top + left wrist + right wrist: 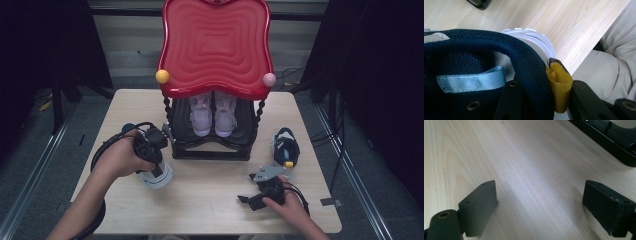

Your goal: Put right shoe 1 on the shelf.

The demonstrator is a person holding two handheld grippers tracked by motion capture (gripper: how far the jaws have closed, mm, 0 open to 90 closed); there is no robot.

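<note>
A wooden table point(210, 195) carried a red shoe rack point(215, 45), whose top hid most of the pale pair of shoes point(212, 117) on its black shelf, beyond both claws. The left gripper point(150, 160) was clamped on the heel collar of a dark blue shoe point(474, 50), one jaw inside the opening and the other outside against the yellow heel tab point(559, 85); the hand covered most of that shoe from above. The shoe's white sole point(157, 179) hung near the table's front left part. A second blue shoe point(286, 150) lay just beyond the right gripper point(255, 197), whose jaws stood wide apart over bare wood, with free tabletop between the claws.
</note>
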